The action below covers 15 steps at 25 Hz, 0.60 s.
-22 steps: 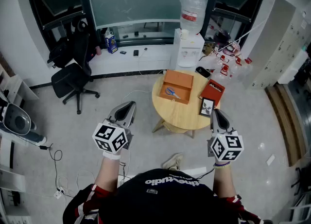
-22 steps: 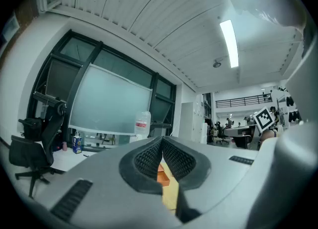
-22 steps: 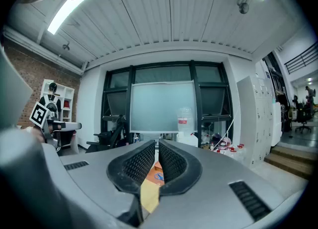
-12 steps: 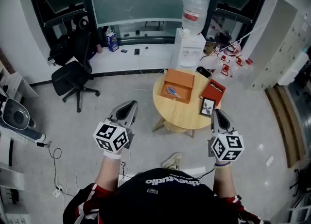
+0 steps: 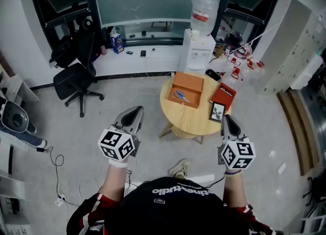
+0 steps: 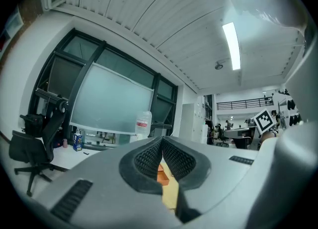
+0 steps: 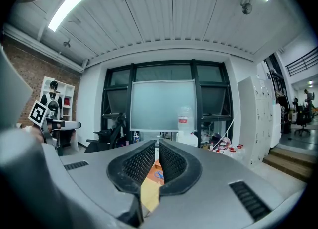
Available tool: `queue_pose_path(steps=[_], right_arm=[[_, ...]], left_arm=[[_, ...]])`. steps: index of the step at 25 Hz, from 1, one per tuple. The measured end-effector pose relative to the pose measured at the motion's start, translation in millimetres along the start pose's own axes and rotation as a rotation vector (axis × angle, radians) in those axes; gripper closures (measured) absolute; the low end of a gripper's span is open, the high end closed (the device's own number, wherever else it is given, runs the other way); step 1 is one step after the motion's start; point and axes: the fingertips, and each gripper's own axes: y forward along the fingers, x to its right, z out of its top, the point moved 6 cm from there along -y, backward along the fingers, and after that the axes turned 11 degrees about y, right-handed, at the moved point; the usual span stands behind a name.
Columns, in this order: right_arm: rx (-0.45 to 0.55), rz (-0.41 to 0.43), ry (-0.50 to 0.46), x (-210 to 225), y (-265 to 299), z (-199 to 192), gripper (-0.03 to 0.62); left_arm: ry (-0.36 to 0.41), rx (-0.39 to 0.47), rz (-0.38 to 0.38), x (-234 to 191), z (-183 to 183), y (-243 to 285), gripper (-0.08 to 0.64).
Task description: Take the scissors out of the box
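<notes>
Orange box (image 5: 192, 81) sitting open on the far-left part of the round wooden desk (image 5: 191, 120), one pair of blue-handled scissors (image 5: 179, 95) lying inside it, untouched. Standing well back from the desk, so reading this as the approach step, with no reach begun.

Holding left tongs (image 5: 135, 110) low and left, well apart from the box, pads meeting at the tips, gripping nothing. Holding right tongs (image 5: 225, 119) just off the desk's near-right edge, closed down to a thin slit, also empty; sighting through that slit straight at the box and scissors.

Next move probably calling for:
- stepping in
- opening one set of tongs
- coming down into the box over the scissors
- pinching handles or blades off the box floor
- lifting clear of the walls

Possibly bracing the box with the other tongs.

Counting: one box, one pair of scissors, two tongs, one desk, plus one red book (image 5: 223, 95) and one small dark frame (image 5: 217, 111) lying right of the box.
</notes>
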Motion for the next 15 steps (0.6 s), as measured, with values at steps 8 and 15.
queue_pose_path(steps=[8,15], right_arm=[[0.006,0.004,-0.002,-5.2,-0.5,-2.6,0.555],[0.016,-0.005,0.017,-5.1,-1.8,-2.3,0.555]], left_arm=[[-0.004,0.000,0.011,-2.2,-2.2,-6.9,0.541],[-0.007,-0.001,0.003,-1.1,-2.7,-7.4,0.541]])
